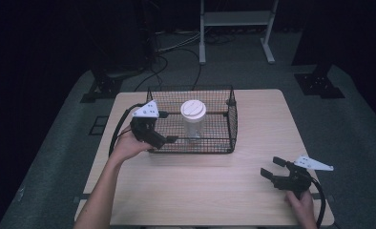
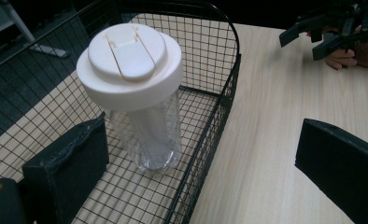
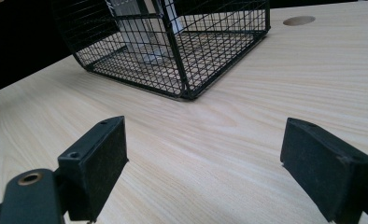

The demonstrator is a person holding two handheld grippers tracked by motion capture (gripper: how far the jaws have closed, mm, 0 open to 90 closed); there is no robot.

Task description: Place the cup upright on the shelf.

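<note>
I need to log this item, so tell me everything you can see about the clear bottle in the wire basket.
The bottle is a clear, plastic-looking cylinder with a wide cream-white lid that overhangs the body and carries a flip tab across its top. It looks empty and stands upright on the mesh floor of the black wire basket, about mid-basket, touching no wall. The left tongs are open at the basket's left end, one jaw inside, one outside, not touching the bottle.

2 black grippers — left gripper, right gripper — each with pale triangular plate, black cable.
</note>
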